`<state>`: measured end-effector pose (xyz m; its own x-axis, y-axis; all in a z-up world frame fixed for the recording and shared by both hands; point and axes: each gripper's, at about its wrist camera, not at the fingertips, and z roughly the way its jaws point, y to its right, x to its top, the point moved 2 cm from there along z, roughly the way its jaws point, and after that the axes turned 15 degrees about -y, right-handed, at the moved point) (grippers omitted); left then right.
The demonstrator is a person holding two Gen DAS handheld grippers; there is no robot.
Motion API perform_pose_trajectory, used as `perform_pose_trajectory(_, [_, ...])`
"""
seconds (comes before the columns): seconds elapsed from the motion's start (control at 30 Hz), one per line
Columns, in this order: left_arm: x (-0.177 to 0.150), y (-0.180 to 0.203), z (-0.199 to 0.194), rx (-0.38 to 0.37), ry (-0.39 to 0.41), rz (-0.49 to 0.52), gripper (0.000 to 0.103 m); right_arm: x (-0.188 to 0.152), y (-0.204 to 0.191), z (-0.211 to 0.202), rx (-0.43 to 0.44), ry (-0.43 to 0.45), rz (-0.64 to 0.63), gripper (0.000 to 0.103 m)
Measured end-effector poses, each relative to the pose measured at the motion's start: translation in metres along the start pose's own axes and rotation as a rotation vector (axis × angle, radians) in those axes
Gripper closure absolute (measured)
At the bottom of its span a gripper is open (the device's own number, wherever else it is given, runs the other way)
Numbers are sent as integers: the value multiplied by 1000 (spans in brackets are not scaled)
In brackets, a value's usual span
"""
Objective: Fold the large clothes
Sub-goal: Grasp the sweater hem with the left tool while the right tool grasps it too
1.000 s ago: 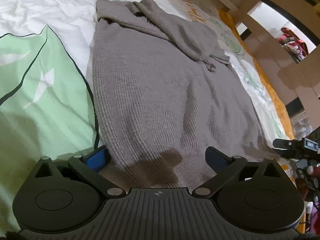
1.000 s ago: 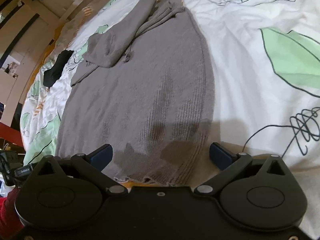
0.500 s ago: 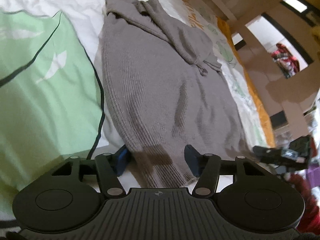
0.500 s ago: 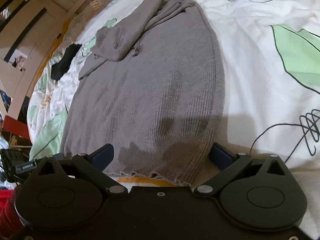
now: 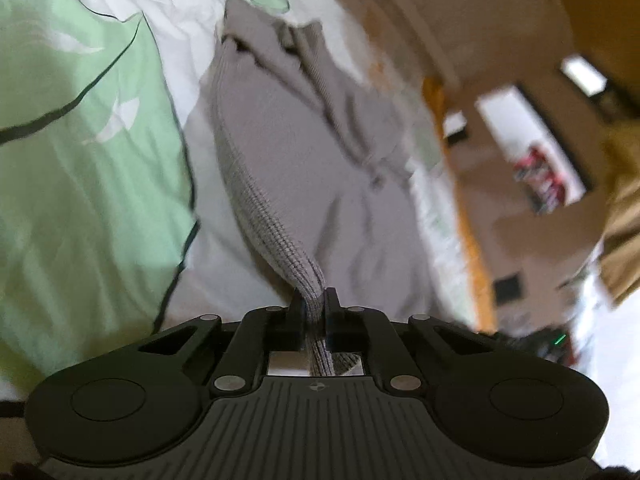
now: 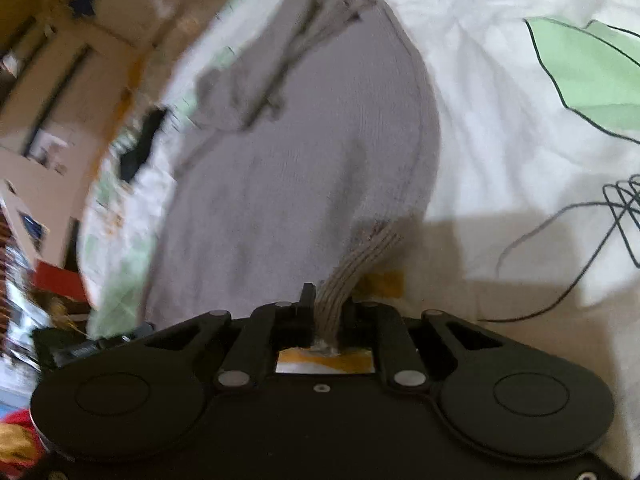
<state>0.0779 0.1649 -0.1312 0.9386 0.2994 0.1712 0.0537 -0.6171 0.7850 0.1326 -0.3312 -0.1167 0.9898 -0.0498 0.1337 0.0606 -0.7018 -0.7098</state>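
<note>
Grey sweater [image 5: 280, 152] flat on the bed [image 5: 80, 180], sleeves already crossed over its chest. Left gripper [image 5: 314, 312] clamped on one hem corner; right gripper [image 6: 326, 312] closing on the other — ribbing bunched between its jaws. Bottom-to-top fold not yet made.

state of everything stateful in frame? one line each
left tongs: shut on the grey sweater's ribbed hem corner
right tongs: closing on the opposite hem corner, knit bunched between the jaws
grey sweater: spread on the bed, sleeve folded across the body, hem corners pulled up
duvet: spread out, wrinkled
</note>
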Motion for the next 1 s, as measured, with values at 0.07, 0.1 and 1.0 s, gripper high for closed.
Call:
perform_pose_trajectory(0.07, [4, 6, -9, -26, 45, 5, 95, 3, -2, -9, 68, 47, -1, 84])
perform_pose_trajectory(0.1, [8, 10, -14, -34, 67, 14, 95, 6, -4, -13, 91, 74, -5, 84])
perform_pose_trajectory(1.0, [248, 24, 7, 25, 337, 113, 95, 238, -55, 5, 128, 369, -143, 84])
